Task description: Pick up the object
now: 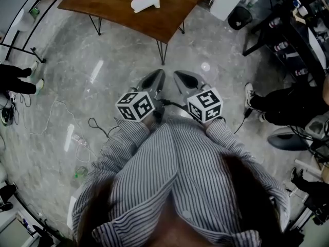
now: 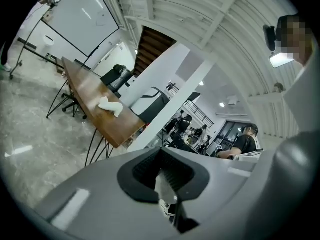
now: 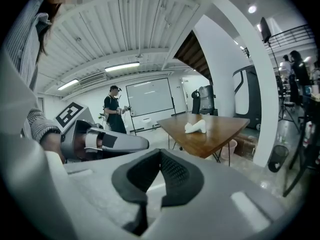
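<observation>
Grey marble flr (image 1: 118,60), wood table (image 1: 103,1), white pillar (image 3: 235,84), strip lights (image 3: 122,66)

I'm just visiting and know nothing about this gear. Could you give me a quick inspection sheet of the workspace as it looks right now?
Surface: wooden table on thin metal legs, ahead of the person and out of reach for now.
Job's things: white object lying on the table, untouched.
Clutter: nothing seen on the table besides the object.
Grippers: left gripper and right gripper held side by side close to the body; jaws together on both, nothing between them.
Cables: loose cable trailing over the grey floor at the left.
Surroundings: seated bystander at the right near crowded desks; another bystander's legs at the left.
</observation>
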A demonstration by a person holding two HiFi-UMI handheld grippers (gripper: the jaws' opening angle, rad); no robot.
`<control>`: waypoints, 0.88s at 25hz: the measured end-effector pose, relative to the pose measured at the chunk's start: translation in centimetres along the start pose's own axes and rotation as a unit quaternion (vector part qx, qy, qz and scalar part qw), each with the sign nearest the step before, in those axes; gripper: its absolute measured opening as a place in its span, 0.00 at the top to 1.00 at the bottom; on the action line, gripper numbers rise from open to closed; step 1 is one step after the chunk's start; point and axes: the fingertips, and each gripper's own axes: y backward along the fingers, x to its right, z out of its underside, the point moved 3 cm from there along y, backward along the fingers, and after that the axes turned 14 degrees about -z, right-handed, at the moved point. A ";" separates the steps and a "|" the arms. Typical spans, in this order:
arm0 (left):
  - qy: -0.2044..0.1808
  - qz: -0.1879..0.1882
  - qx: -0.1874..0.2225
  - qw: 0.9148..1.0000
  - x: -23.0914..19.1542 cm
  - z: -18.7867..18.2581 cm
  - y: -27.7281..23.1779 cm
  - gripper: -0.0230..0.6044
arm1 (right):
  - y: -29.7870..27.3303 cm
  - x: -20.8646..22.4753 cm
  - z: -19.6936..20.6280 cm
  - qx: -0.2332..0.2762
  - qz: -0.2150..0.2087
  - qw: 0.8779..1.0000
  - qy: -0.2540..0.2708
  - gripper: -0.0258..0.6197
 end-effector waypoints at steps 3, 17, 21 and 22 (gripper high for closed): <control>-0.014 0.004 -0.008 1.000 -1.3 -1.7 -2.9 0.96 | -1.9 2.5 -0.5 -0.012 0.016 1.000 0.006 0.96; -0.039 0.028 -0.039 0.998 -10.7 -17.6 -20.1 0.96 | -16.5 19.0 -10.7 0.016 0.067 0.997 -0.024 0.96; -0.043 0.033 -0.057 0.997 -13.1 -20.3 -23.8 0.96 | -19.1 22.6 -12.6 0.026 0.090 0.995 -0.041 0.96; -0.043 0.036 -0.064 0.996 -13.4 -20.3 -24.5 0.96 | -19.3 23.0 -12.7 0.028 0.094 0.994 -0.044 0.96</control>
